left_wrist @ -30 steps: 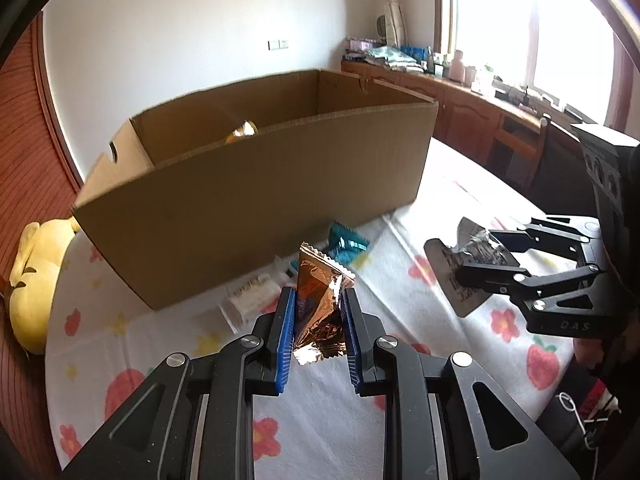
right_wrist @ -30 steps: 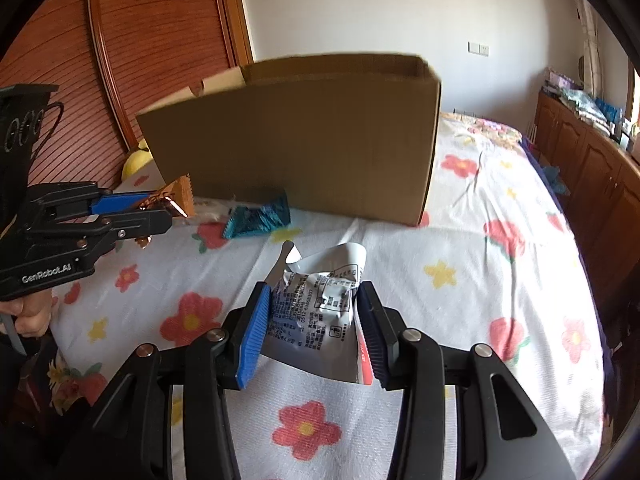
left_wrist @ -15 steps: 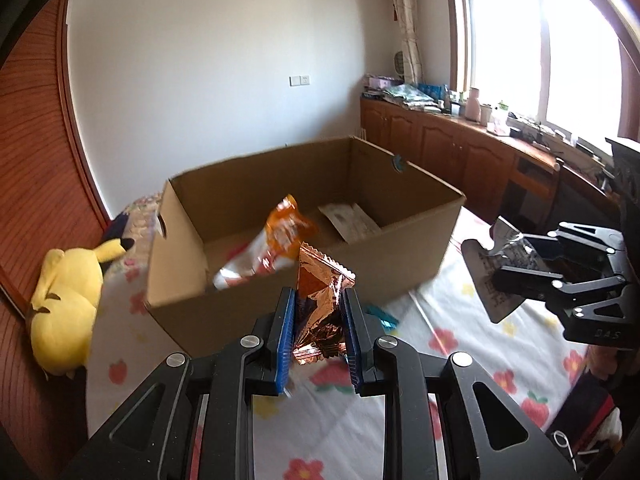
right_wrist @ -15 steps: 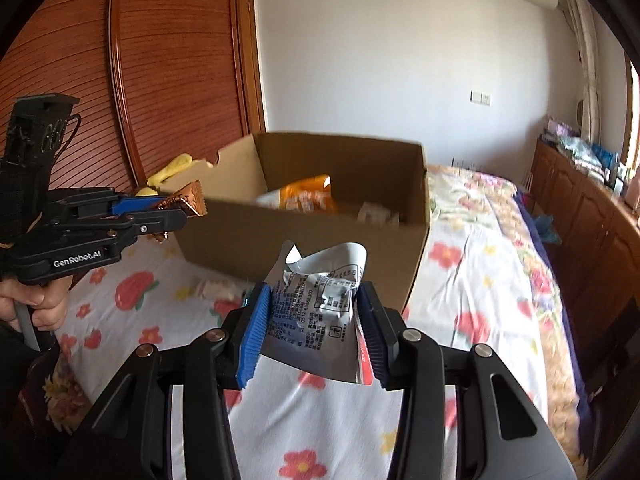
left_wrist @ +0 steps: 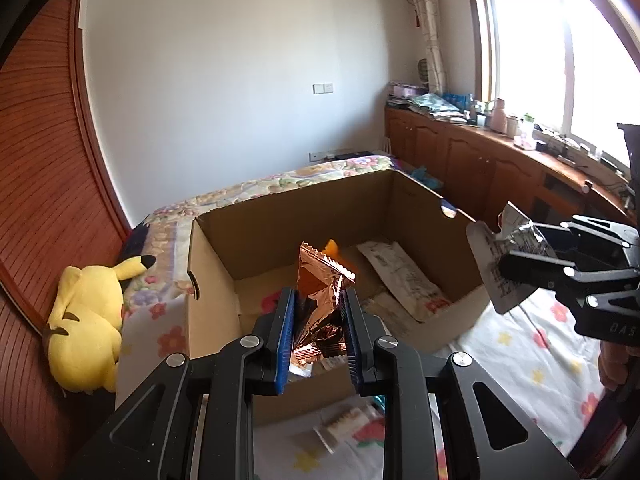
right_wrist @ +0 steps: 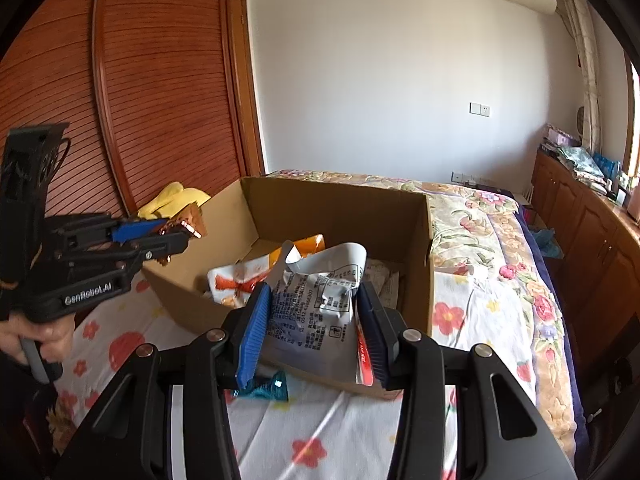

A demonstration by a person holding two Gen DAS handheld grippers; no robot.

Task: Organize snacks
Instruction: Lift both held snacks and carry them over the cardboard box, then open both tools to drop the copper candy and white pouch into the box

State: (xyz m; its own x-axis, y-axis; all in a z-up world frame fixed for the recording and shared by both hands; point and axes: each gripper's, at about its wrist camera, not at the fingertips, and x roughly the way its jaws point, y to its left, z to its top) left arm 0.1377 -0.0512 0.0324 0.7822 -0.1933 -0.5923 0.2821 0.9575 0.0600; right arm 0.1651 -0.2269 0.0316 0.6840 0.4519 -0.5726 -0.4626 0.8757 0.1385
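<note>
Both packets held over the box — release low, one at a time.
Your left tool [left_wrist: 318, 330] pinches the copper foil packet [left_wrist: 320, 300] above the cardboard box [left_wrist: 208, 280]; lower it past the rim before letting go. Your right tool [right_wrist: 316, 330] grips the white printed packet [right_wrist: 316, 304] at the box's near wall; carry it inward first.
</note>
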